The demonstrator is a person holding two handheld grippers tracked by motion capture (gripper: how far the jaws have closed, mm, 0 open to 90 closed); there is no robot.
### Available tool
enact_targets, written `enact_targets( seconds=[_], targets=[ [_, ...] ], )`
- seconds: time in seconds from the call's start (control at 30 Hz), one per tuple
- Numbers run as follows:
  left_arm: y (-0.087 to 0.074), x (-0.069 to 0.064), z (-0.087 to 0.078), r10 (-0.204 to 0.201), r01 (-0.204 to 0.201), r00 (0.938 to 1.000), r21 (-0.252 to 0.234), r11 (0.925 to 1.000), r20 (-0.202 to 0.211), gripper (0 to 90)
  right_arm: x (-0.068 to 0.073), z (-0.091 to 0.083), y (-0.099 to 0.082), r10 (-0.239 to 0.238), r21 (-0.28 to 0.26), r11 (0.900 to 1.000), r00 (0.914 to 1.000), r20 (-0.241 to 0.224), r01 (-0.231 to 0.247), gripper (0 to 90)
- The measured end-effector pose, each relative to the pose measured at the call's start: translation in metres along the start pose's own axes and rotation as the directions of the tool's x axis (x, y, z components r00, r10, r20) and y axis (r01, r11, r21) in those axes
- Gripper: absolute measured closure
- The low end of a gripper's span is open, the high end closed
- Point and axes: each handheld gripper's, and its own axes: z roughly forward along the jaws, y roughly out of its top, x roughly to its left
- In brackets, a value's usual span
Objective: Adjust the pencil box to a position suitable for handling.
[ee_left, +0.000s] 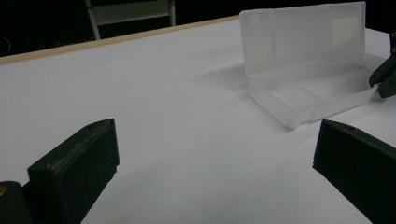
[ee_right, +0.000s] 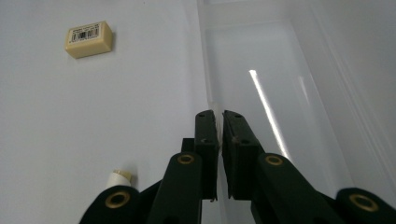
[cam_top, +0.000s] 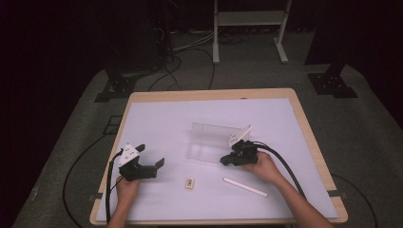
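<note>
A clear plastic case (cam_top: 214, 140) lies open mid-table with its lid standing up; the left gripper view shows the case (ee_left: 303, 46) ahead and to the right. My right gripper (cam_top: 223, 160) sits at the case's right end. In the right gripper view its jaws (ee_right: 220, 114) stand only a narrow slit apart over the tray's (ee_right: 261, 60) front wall, whose edge runs into the slit with light beside it. My left gripper (cam_top: 151, 155) rests at the table's left, wide open (ee_left: 217, 140) and holding nothing. A cream eraser (cam_top: 189, 183) (ee_right: 88, 38) and a white pen (cam_top: 244, 186) (ee_right: 120, 178) lie near the front edge.
The white mat (cam_top: 157, 118) covers a wooden-edged table (cam_top: 304, 118). Black cables trail from both grippers off the front corners. The other gripper's black tip (ee_left: 385, 74) shows at the case's right end. A white stand (cam_top: 249, 28) is on the floor beyond.
</note>
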Motion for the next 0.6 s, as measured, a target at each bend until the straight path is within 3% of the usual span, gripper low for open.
enact_targets(
  seconds=[0.03, 0.23, 0.6],
  targets=[
    [0.0, 0.0, 0.0, 0.0, 0.0, 1.0, 0.0, 1.0, 0.0, 0.0, 0.0, -0.001, 0.0, 0.009, -0.003, 1.0, 1.0, 0.0, -0.009, 77.0],
    [0.0, 0.0, 0.0, 0.0, 0.0, 1.0, 0.0, 1.0, 0.0, 0.0, 0.004, -0.016, 0.002, 0.012, -0.06, 0.9982, 0.9996, 0.026, -0.01, 66.7],
    [0.0, 0.0, 0.0, 0.002, -0.002, 1.0, 0.001, 1.0, -0.002, 0.0, 0.011, -0.049, -0.007, 0.027, -0.107, 0.9941, 0.9969, 0.074, -0.019, 59.4]
  ],
)
